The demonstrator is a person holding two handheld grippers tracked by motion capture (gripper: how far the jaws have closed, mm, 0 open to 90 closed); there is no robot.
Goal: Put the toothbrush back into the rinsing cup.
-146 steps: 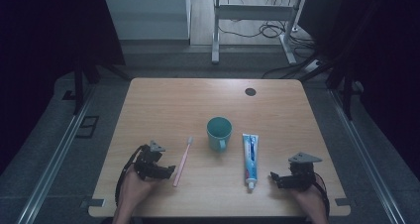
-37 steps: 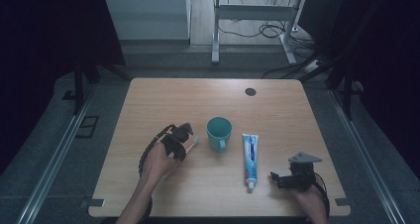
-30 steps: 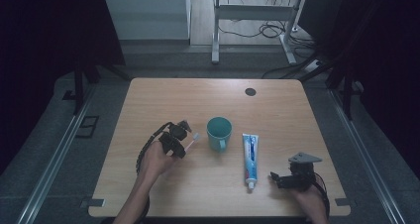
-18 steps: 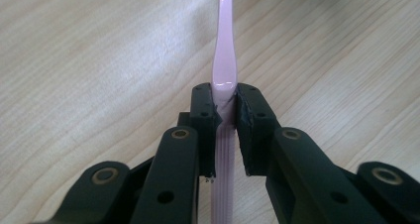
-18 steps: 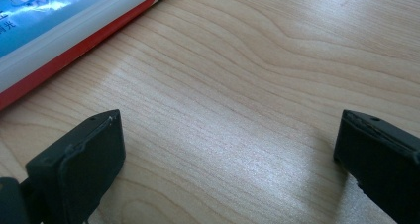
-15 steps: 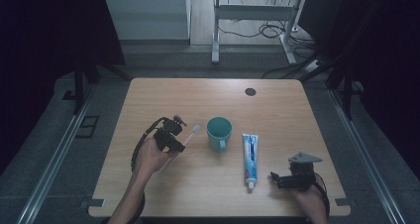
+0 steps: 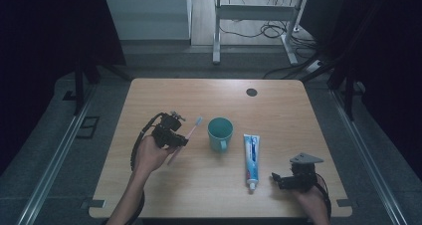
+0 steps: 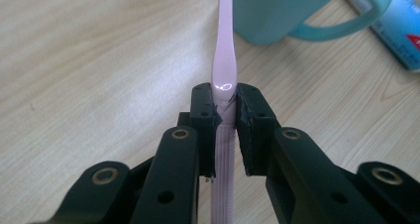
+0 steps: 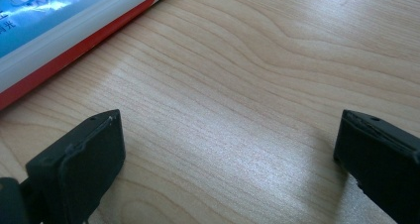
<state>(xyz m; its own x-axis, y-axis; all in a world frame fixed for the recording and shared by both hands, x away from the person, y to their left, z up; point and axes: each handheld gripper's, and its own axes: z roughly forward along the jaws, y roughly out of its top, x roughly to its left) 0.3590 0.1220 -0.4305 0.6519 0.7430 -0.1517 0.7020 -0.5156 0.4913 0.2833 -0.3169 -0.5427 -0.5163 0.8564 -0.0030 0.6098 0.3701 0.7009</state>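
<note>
My left gripper (image 7: 175,135) (image 8: 225,105) is shut on a pink toothbrush (image 7: 188,134) (image 8: 224,60), pinching its handle. The brush is lifted off the table and its head points up and right toward the teal mug (image 7: 220,133) (image 8: 277,11). A blue and white toothpaste tube (image 7: 252,156) (image 9: 59,21) lies right of the mug, its cap toward the front edge. Near the front right corner my right gripper (image 7: 278,181) (image 9: 228,154) rests low over bare wood, open, with nothing between its pads. The tube lies just left of it.
The wooden table (image 7: 278,110) has a dark round cable hole (image 7: 251,92) at the back right. Dark floor and metal rails surround it. Another desk's legs and cables stand beyond the far edge.
My left hand went from the front left to the toothbrush, closed on it and lifted it up beside the mug. The right hand has kept still.
</note>
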